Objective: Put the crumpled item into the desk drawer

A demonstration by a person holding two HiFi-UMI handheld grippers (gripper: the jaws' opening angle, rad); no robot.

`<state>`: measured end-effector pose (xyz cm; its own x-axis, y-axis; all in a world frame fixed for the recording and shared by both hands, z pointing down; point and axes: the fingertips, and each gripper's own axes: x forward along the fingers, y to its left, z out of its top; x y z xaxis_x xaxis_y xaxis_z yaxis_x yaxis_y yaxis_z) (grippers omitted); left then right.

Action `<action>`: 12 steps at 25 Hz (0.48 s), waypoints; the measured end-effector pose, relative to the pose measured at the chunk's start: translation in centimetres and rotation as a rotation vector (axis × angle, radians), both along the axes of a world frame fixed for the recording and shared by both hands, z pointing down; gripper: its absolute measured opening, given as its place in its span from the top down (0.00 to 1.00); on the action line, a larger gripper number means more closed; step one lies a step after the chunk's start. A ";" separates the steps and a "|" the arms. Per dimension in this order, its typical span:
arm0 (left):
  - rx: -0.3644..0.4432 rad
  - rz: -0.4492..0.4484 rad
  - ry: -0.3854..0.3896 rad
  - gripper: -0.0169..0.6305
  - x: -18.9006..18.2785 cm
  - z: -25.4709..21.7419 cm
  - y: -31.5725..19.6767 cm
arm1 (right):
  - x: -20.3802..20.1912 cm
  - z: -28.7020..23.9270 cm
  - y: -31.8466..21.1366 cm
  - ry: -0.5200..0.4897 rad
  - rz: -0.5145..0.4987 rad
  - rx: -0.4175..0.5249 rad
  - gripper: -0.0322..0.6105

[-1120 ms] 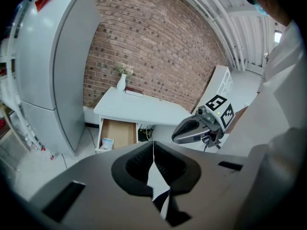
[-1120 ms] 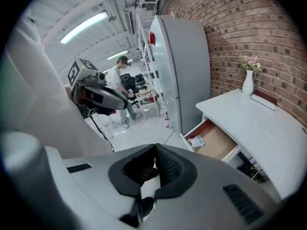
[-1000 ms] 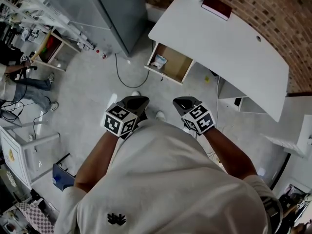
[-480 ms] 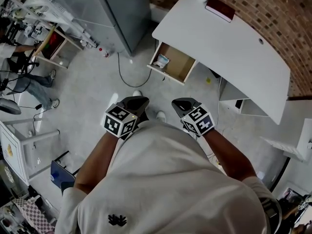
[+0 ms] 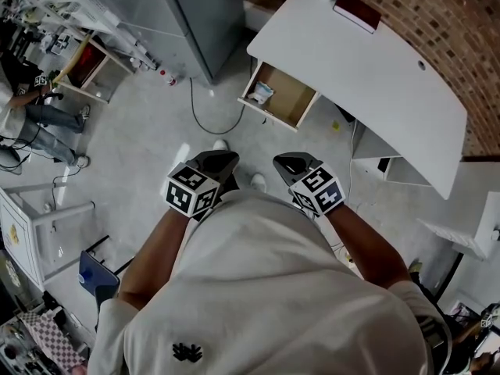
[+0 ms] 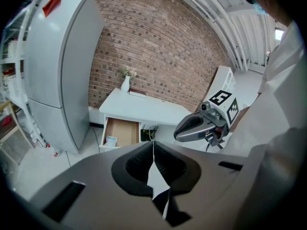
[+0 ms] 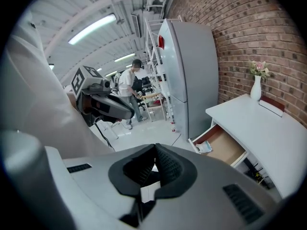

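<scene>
The crumpled item [image 5: 262,94] already lies inside the open drawer [image 5: 295,101], in the front corner on the side toward the fridge [image 5: 195,14]. Both gripper views show it in that corner, a pale wad against the drawer's brown bottom, with nothing else visible in there.

Both grippers are held close to the person's torso, well apart from the drawer, with bare floor [image 5: 148,139] between. The left gripper [image 5: 223,161] has its jaws pressed together at the tips with nothing between them. The right gripper [image 5: 291,165] is the same, jaws together and empty. In the head view the two sit side by side, pointing roughly toward the white surface [image 5: 367,76].

Judged from this, the main part of the task is done: the item is in the drawer and neither gripper holds it. The drawer stands pulled out from under the surface's edge. The task sentence does not ask for it to be shut, so at most that one step is left, and it would mean walking back to the drawer front.
</scene>
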<state>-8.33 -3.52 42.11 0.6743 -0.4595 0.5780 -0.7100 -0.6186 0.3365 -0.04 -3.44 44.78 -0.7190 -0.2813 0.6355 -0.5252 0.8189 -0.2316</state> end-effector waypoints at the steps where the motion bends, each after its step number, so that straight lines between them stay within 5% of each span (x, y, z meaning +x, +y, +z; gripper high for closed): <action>1: -0.001 -0.003 -0.001 0.94 -0.2 0.1 0.1 | -0.2 -0.1 0.1 -0.002 -0.004 0.002 0.90; 12: -0.008 -0.001 -0.002 0.94 -0.5 0.6 -0.2 | -0.9 -0.6 0.2 -0.013 -0.016 0.016 0.91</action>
<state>-8.85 -3.76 42.66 0.6727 -0.4553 0.5832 -0.7112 -0.6154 0.3398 -0.95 -3.28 44.19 -0.7318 -0.2799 0.6214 -0.5092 0.8306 -0.2256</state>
